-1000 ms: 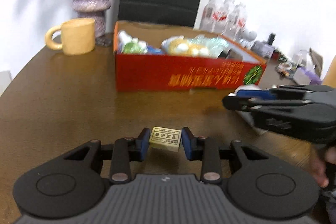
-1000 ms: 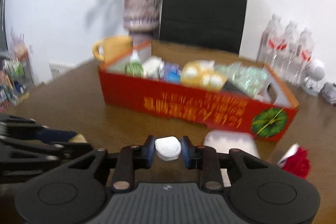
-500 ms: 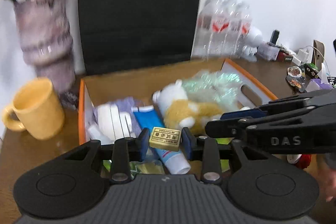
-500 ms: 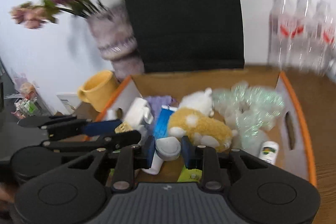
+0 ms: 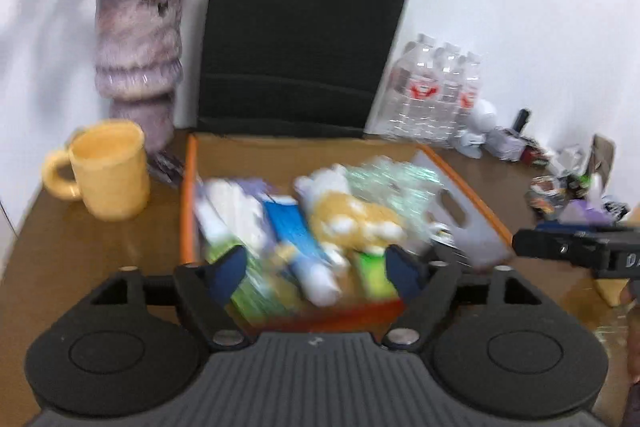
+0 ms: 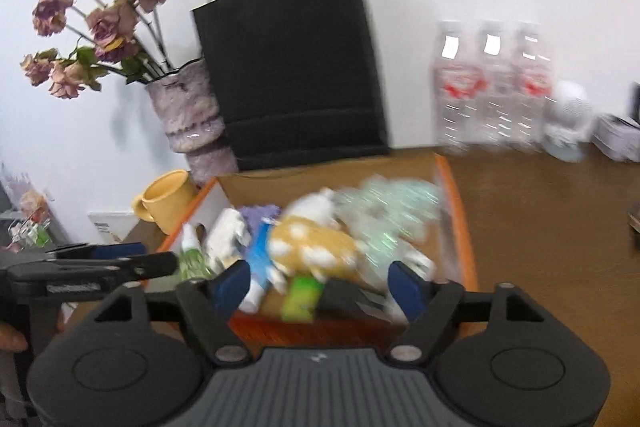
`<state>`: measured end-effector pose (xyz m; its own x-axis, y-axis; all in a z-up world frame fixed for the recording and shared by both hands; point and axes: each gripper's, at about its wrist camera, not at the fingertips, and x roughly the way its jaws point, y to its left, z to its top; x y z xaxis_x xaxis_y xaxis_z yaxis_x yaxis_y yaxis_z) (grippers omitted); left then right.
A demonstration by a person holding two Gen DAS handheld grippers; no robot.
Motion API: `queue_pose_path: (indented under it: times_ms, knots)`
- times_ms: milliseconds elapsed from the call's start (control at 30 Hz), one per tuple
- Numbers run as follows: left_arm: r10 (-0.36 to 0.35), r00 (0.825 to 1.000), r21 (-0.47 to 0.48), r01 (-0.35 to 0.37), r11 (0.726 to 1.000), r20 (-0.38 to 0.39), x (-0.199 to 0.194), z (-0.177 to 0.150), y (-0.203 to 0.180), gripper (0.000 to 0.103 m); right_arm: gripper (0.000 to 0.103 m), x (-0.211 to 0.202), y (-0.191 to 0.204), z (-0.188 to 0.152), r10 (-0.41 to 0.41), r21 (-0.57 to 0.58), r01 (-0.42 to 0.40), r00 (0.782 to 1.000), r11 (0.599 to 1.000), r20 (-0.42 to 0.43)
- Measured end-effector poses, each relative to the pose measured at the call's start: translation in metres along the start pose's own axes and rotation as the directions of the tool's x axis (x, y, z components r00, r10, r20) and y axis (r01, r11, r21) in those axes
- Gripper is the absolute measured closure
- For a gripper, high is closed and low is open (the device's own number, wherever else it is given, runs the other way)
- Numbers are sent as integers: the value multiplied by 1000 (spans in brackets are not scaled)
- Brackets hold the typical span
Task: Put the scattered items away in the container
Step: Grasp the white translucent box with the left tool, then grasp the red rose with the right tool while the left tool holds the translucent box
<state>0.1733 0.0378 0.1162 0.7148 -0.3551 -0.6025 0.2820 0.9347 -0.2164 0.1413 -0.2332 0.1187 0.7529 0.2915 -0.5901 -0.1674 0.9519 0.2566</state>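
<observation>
Left wrist view, left tool [image 5: 316,269] now wide, eraser gone, right tool [image 6: 318,279] wide too, over box [image 5: 188,195].

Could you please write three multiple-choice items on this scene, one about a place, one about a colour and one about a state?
1. Where does the yellow mug stand?
A. On the table beside the box
B. Inside the box
C. On top of the black bag

2. What colour is the rim of the box?
A. Green
B. Orange
C. White

3. How are the left gripper and right gripper?
A. Both shut on items
B. Left shut, right open
C. Both open and holding nothing

Answers: 1 A, the mug sits on the wooden table left of the box. 2 B, its top edges show orange. 3 C, in each wrist view the blue pads stand wide apart with only the box contents behind them.
</observation>
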Motion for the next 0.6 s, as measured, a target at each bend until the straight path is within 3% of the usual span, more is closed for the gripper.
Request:
queue_pose_path:
  times_ms: [100, 200, 333, 400, 467, 600]
  knots:
    - [-78, 997, -2, 78, 997, -15, 3, -30, -44, 8, 27, -18, -27, -24, -37, 65, 38, 999, 997, -12]
    - [-85, 994, 46, 89, 995, -72, 26, -58, -92, 3, 27, -27, -47, -43, -103, 108, 105, 994, 989, -21]
    - [64, 996, 175, -53, 983, -58, 60, -86, -144, 3, 27, -28, -61, -55, -166, 113, 165, 986, 980, -1]
    - [126, 991, 229, -115, 966, -32, 66, -96, -155, 5, 27, -19, -68, -59, -176, 118, 176, 984, 977, -10]
    - [135, 990, 226, -127, 966, -24, 65, -102, -153, 32, 27, -7, -75, -65, -174, 126, 176, 984, 976, -29]
    - [141, 990, 177, -137, 975, -11, 46, -113, -137, 35, 24, 19, -87, -73, -138, 122, 144, 989, 982, -54]
